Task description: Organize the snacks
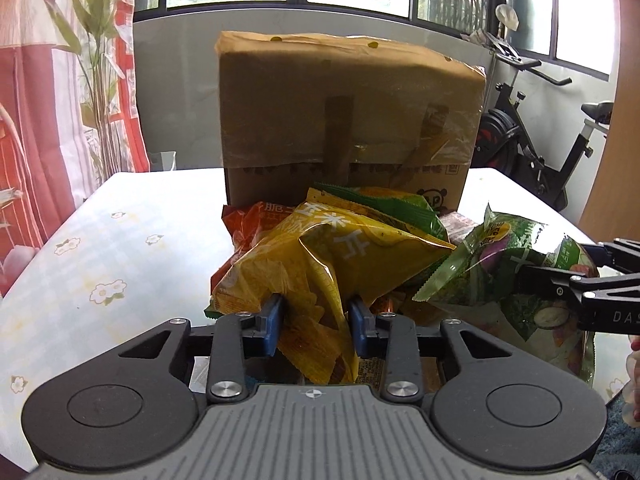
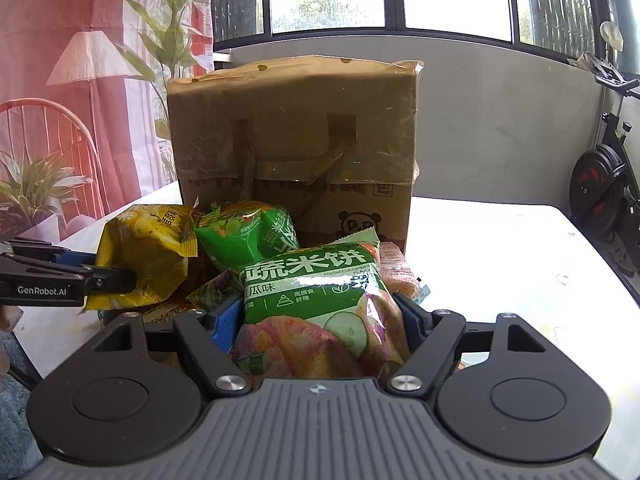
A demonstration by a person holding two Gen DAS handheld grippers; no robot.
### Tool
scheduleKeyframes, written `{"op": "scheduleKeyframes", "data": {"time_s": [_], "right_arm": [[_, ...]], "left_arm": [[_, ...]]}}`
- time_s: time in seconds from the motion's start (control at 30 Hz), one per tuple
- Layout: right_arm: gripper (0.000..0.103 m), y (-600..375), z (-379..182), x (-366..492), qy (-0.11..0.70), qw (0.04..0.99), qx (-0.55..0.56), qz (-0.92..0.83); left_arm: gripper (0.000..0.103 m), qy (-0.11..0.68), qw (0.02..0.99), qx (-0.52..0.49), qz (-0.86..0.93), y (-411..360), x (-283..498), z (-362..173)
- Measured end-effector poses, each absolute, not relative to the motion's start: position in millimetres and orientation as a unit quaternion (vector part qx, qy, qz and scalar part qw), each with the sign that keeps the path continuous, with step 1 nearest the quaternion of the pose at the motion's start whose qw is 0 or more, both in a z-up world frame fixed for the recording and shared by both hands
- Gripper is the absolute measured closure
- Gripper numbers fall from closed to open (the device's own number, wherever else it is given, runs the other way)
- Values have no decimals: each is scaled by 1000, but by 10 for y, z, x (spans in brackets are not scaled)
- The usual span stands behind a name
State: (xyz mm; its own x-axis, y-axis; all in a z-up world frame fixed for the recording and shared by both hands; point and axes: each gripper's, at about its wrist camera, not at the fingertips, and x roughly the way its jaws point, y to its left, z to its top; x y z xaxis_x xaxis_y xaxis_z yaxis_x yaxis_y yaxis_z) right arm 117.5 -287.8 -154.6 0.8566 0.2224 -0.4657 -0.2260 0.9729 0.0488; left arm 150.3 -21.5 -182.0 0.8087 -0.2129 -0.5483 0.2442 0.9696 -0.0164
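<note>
yellow snack bag (image 1: 320, 264), green snack bag (image 2: 320, 300), both lifted

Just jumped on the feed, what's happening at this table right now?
Both handheld grippers are holding snack bags from the pile in front of the taped brown cardboard box. The left gripper is shut on a crinkly yellow chip bag, pinching its lower part. The right gripper is clamped around a green cucumber rice-cracker bag. Another green snack bag and an orange one lie in the pile on the floral tablecloth.
</note>
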Motion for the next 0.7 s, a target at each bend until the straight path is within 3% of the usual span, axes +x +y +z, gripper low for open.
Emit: {"op": "scheduleKeyframes", "data": {"time_s": [0.7], "right_arm": [[25,-3064,-1174,1138,176,980,15,90]], "left_arm": [[68,181,980,-15,-74,106,1390,-1203]]}}
